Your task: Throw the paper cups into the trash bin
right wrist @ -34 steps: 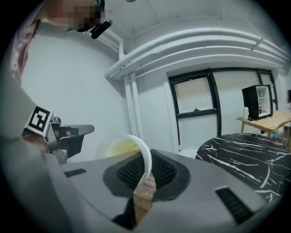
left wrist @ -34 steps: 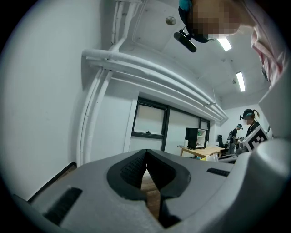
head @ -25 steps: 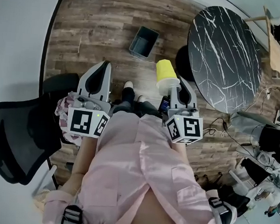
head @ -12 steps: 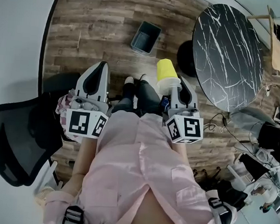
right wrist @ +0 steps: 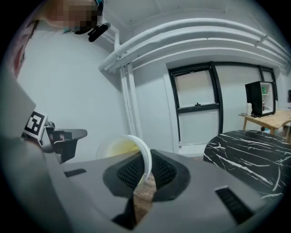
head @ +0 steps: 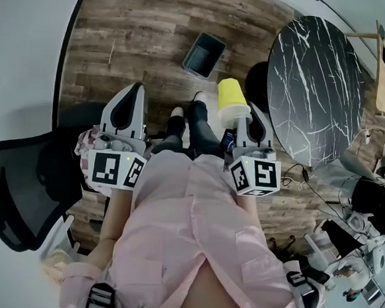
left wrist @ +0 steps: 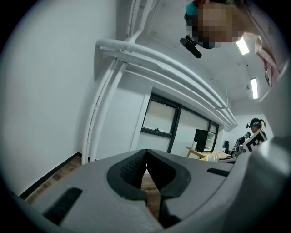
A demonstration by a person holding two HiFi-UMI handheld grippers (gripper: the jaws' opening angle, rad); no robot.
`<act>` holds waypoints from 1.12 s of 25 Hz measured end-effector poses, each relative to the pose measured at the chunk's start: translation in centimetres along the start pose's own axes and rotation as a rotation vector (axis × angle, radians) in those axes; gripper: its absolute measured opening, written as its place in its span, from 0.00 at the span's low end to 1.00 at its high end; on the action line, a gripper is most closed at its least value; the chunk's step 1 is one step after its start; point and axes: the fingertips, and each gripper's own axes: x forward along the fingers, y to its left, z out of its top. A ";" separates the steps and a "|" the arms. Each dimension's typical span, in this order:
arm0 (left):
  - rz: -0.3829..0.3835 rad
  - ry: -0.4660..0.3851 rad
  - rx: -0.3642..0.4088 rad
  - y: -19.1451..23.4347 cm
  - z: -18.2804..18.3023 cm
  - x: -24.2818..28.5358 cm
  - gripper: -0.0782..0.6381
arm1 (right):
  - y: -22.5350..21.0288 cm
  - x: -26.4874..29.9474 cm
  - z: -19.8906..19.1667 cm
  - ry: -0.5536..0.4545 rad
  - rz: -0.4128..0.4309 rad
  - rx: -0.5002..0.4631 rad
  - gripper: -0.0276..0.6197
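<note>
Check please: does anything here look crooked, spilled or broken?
Nothing looks spilled or broken. Only the yellow paper cup is askew: the right hand-held gripper pinches its wall at the rim, so it is tipped on its side, not upright. The trash bin stands apart on the floor.

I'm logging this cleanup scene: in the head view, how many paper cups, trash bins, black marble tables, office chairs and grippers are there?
yellow paper cup: 1
trash bin: 1
black marble table: 1
black office chair: 1
grippers: 2, the left gripper and the right gripper
Total: 6
</note>
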 end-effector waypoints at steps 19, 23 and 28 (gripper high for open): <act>0.012 -0.051 -0.014 -6.3 1.0 12.0 0.13 | -11.7 6.2 3.5 -0.002 0.039 -0.008 0.11; 0.002 -0.044 -0.021 -7.5 0.7 13.1 0.13 | -13.1 6.4 3.9 -0.013 0.037 -0.003 0.11; 0.000 -0.042 -0.006 -7.6 1.0 13.6 0.13 | -14.2 6.0 3.9 -0.022 0.012 0.015 0.11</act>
